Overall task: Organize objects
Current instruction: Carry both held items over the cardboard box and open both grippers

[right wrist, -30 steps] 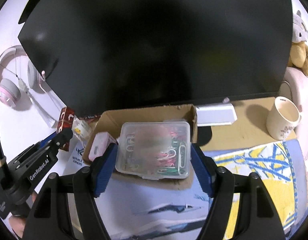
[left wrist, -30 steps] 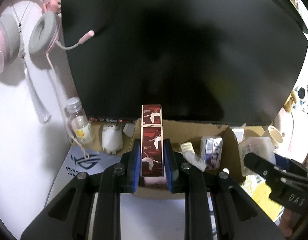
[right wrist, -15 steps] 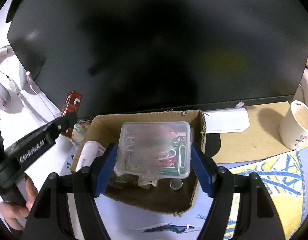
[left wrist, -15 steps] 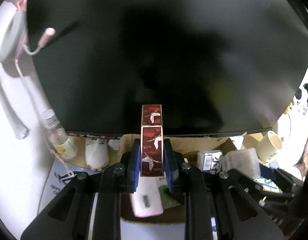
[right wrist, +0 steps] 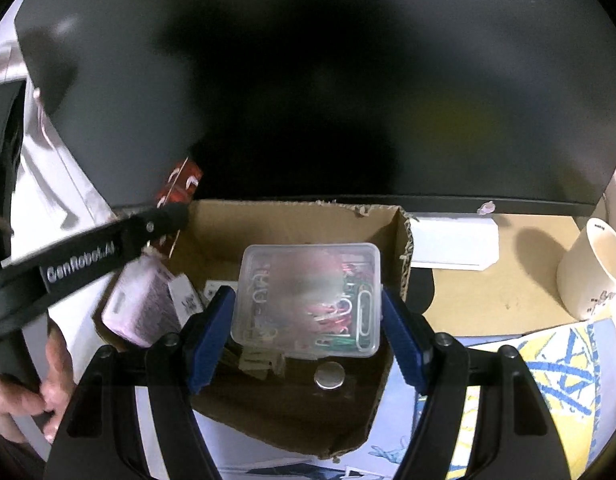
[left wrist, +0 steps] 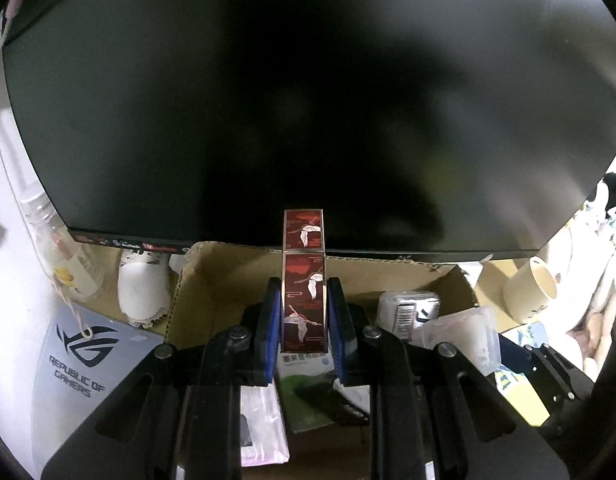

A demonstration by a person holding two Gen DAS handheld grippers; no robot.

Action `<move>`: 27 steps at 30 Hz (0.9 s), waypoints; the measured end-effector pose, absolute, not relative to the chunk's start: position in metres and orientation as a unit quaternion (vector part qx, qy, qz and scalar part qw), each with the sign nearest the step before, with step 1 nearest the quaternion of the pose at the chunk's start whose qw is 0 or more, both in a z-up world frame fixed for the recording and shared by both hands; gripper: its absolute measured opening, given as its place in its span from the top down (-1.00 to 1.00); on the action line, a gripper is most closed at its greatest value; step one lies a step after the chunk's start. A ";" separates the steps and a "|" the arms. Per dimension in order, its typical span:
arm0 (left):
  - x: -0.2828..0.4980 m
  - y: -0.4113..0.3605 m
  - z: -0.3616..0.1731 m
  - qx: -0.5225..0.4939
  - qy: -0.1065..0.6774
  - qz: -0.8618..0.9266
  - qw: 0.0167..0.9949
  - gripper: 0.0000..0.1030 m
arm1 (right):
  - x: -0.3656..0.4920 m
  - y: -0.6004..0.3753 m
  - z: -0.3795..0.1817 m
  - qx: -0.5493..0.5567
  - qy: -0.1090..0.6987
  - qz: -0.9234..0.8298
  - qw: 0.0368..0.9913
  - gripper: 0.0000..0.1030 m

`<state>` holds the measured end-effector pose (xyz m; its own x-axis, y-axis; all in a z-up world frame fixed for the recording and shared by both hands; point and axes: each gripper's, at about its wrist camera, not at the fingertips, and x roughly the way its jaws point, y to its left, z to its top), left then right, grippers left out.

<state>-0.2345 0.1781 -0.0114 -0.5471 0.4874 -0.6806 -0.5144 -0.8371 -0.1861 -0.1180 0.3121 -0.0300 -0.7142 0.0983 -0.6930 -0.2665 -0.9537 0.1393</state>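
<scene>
**Carrying two items over the cardboard box**

Left wrist view: the left gripper [left wrist: 303, 320] is clamped tight on a slim red crane-print box [left wrist: 303, 292], pads on its two long sides, the top end standing clear toward 12 o'clock. It hangs above the cardboard box [left wrist: 211, 280], which sits under the monitor [left wrist: 308, 100]. A green-and-white packet [left wrist: 308, 392] lies directly beneath; a pink pack [left wrist: 263, 428] sits at 7 o'clock of it. Risk: the tall box is gripped low, so it could tip on release and fall across the packet rather than settle flat.

Right wrist view: the right gripper [right wrist: 305, 320] stands wide, its blue pads pressed on the sides of a clear paper-clip case [right wrist: 308, 300], held over the box interior. A coin cell [right wrist: 329, 376] lies at 6 o'clock below the case; a cream mug [right wrist: 592, 272] stands at 3 o'clock, outside. Risk: the left tool crosses at 9 o'clock, so both hands lowering together could collide. Smooth plastic may also slip.
</scene>
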 end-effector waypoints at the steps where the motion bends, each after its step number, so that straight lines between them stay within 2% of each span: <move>1: -0.235 0.180 -0.013 -0.382 0.024 0.880 0.280 0.61 | -0.118 0.311 -0.031 -0.367 0.110 0.918 0.098 -0.51; 12: -0.235 0.192 -0.027 -0.403 0.073 0.879 0.244 0.61 | -0.120 0.293 -0.034 -0.386 0.056 0.917 0.083 -0.51; 24: -0.232 0.192 -0.025 -0.402 0.099 0.882 0.224 0.59 | -0.115 0.299 -0.038 -0.390 0.054 0.916 0.081 -0.52; 27: -0.231 0.191 -0.023 -0.401 0.098 0.883 0.223 0.54 | -0.117 0.296 -0.039 -0.392 0.050 0.915 0.080 -0.52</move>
<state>-0.2311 0.1913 -0.0234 -0.5793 0.3155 -0.7516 -0.4726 -0.8813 -0.0057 -0.1173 0.2965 -0.0394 -0.6805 0.1078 -0.7248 -0.1861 -0.9821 0.0286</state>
